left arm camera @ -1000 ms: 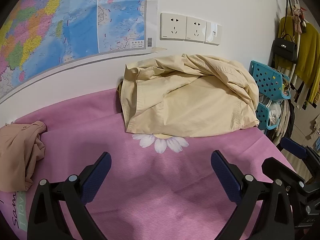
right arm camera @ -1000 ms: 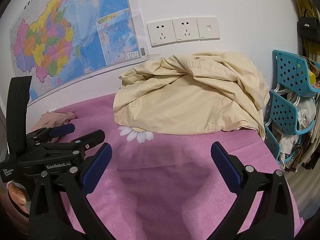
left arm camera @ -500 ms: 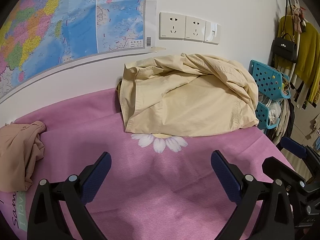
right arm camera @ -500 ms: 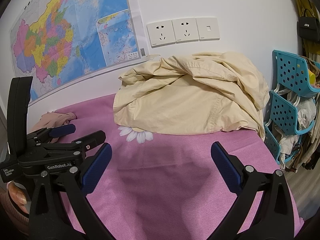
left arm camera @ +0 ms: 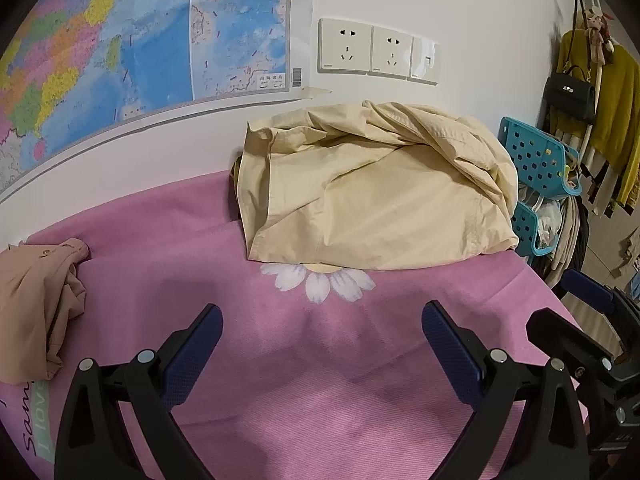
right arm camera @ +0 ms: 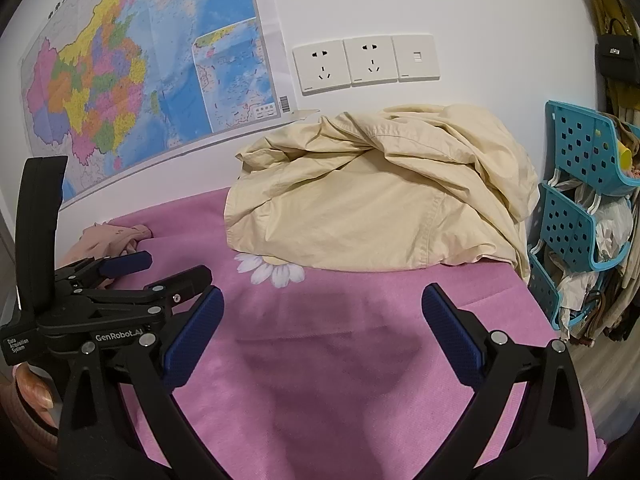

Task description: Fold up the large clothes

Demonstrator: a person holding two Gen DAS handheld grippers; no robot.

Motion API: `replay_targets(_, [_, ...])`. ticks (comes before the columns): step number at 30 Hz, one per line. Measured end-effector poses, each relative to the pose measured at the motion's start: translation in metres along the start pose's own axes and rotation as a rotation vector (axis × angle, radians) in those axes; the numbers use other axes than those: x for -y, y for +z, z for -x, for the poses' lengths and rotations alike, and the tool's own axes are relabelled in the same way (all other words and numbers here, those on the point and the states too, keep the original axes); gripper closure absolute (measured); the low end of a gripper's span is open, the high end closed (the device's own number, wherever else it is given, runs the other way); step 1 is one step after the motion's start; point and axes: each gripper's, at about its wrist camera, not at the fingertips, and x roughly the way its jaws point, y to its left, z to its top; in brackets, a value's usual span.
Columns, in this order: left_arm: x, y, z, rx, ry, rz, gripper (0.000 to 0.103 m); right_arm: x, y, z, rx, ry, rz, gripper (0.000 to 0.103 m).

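A crumpled cream-yellow garment (left arm camera: pixel 372 196) (right arm camera: pixel 380 196) lies heaped against the wall at the far edge of the pink cloth-covered table (left arm camera: pixel 280 360) (right arm camera: pixel 320 360). My left gripper (left arm camera: pixel 320 320) hovers open over bare pink cloth, well short of the garment, nothing between its blue pads. My right gripper (right arm camera: pixel 320 304) is likewise open and empty, short of the garment's near hem. In the right wrist view the left gripper (right arm camera: pixel 160 272) shows at the left, open. A second, peach-coloured garment (left arm camera: pixel 36 304) (right arm camera: pixel 108 240) lies bunched at the far left.
A white daisy print (left arm camera: pixel 320 280) on the cloth peeks out under the cream garment. A map (left arm camera: pixel 140 52) and wall sockets (left arm camera: pixel 376 52) are on the wall behind. A blue perforated rack (right arm camera: pixel 580 208) and hanging clothes (left arm camera: pixel 600 120) stand past the table's right edge.
Both views have shifted only very slightly; the garments lie as before and both grippers stay open.
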Motion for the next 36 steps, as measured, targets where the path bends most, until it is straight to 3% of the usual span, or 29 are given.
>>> replay_targets(11, [-0.002,-0.001,-0.007,-0.022,0.002,0.003,0.007,0.002,0.003,-0.010,-0.019,0.011,0.016,0.005])
replay_targets(18, [-0.017,0.005,-0.037,-0.083,0.032,0.030,0.007,0.002,0.025,-0.030,-0.023,0.004,0.109,0.005])
replay_targets(23, [-0.031,0.012,-0.067,-0.133,0.045,0.061,0.007,0.004,0.066,-0.062,-0.006,-0.018,0.231,0.005])
replay_targets(31, [-0.044,0.020,-0.096,-0.157,0.092,0.081,0.007,-0.009,0.129,-0.140,-0.060,-0.071,0.448,0.006])
replay_targets(33, [-0.046,0.021,-0.099,-0.157,0.099,0.086,0.007,-0.022,0.138,-0.164,-0.093,-0.050,0.553,0.006])
replay_targets(36, [-0.052,0.021,-0.102,-0.157,0.114,0.092,0.007,-0.041,0.142,-0.195,-0.105,-0.085,0.715,0.006])
